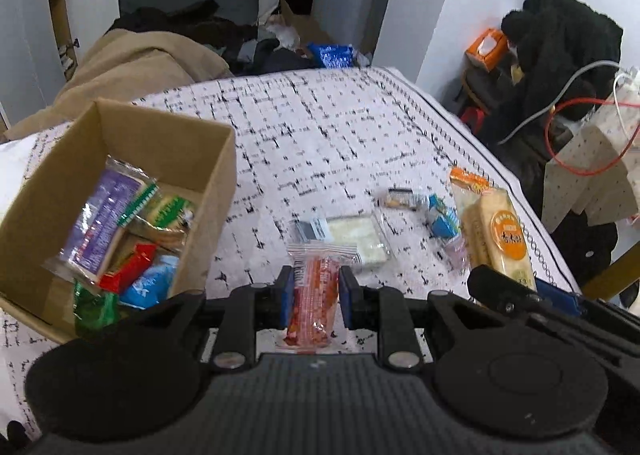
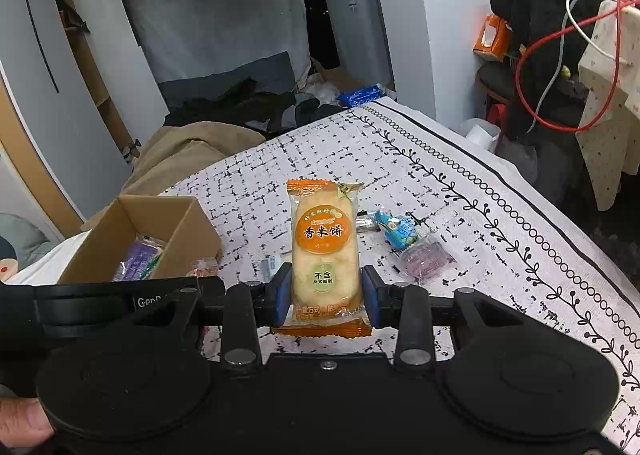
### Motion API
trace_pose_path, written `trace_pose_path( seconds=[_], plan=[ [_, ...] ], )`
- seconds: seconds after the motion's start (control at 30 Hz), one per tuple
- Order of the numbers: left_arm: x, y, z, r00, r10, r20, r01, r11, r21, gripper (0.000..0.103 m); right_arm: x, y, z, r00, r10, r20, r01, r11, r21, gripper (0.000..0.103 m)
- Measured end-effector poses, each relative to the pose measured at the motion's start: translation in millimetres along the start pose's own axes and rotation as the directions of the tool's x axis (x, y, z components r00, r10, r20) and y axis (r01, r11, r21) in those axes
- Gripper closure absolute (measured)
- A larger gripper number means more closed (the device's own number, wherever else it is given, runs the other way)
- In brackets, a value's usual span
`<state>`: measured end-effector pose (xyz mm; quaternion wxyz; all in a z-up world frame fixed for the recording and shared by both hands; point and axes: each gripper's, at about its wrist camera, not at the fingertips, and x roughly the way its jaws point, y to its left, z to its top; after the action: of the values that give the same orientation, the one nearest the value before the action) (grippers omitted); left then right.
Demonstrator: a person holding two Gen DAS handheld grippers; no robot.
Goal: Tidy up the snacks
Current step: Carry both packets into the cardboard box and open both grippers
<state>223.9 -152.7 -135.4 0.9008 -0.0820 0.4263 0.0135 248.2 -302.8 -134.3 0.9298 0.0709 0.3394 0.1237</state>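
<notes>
**Caller:** Tongs on both sides are loaded. Left tongs point(image 1: 312, 295) are clamped on a red snack packet point(image 1: 314, 295), blue pads pressed against its two long edges.

**Spotter:** And its long axis?

**Caller:** Straight out along the fingers, pointing away from the camera. Its clear crimped end pokes forward past the fingertips, its other end hangs back toward the tool body. It sits above the patterned tabletop point(image 1: 320, 135), just right of the cardboard box point(image 1: 218, 191).

**Spotter:** Box contents?

**Caller:** Several wrappers already inside: a purple packet point(image 1: 100, 215), a green-striped one, a red one, a light blue one, and a green one at the near corner.

**Spotter:** Right side?

**Caller:** Right tongs point(image 2: 326, 295) are closed on the orange rice cracker pack point(image 2: 325, 251), gripped across its lower half. Long axis again runs along the fingers; the orange crimped top points away, label facing the camera. Most of the pack stands out beyond the fingertips.

**Spotter:** Anything loose?

**Caller:** On the cloth beyond the left tongs lies a pale flat packet point(image 1: 356, 235). Farther right sit a blue candy wrapper point(image 2: 400, 231), a purple candy point(image 2: 426, 259) just beside it, and a small dark-ended piece behind the cracker pack. The box shows at the left of the right wrist view, well apart from the candies.
</notes>
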Motion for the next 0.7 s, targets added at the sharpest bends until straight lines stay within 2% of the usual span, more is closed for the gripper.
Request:
trace_pose_path(
  seconds=[0.17,0.3,0.47,0.57,0.7],
  plan=[
    [-12.4,9.8,4.3,0.998,-0.05,0.024,0.051,0.999,-0.015,0.081,-7.7,12.6,3.1,1.0,0.004,0.007,-0.004,1.0,-0.008,0.067],
    [-24.8,16.5,9.3,0.997,-0.059,0.056,0.06,0.998,-0.016,0.081,-11.5,22.3,7.7,1.0,0.024,0.013,-0.024,1.0,-0.006,0.067],
    [-39.8,34.8,19.3,0.991,-0.103,0.083,0.109,0.992,-0.069,0.081,-12.2,36.0,14.1,0.999,0.036,0.016,-0.036,0.999,0.001,0.067],
    [-47.8,42.9,23.9,0.99,-0.084,0.117,0.093,0.993,-0.07,0.081,-10.9,45.6,17.5,0.999,0.049,0.018,-0.049,0.999,-0.003,0.067],
    [-53.7,58.6,31.9,0.985,-0.101,0.137,0.116,0.987,-0.108,0.081,-7.6,62.1,20.2,0.998,0.062,0.019,-0.061,0.998,-0.01,0.067]
  ],
)
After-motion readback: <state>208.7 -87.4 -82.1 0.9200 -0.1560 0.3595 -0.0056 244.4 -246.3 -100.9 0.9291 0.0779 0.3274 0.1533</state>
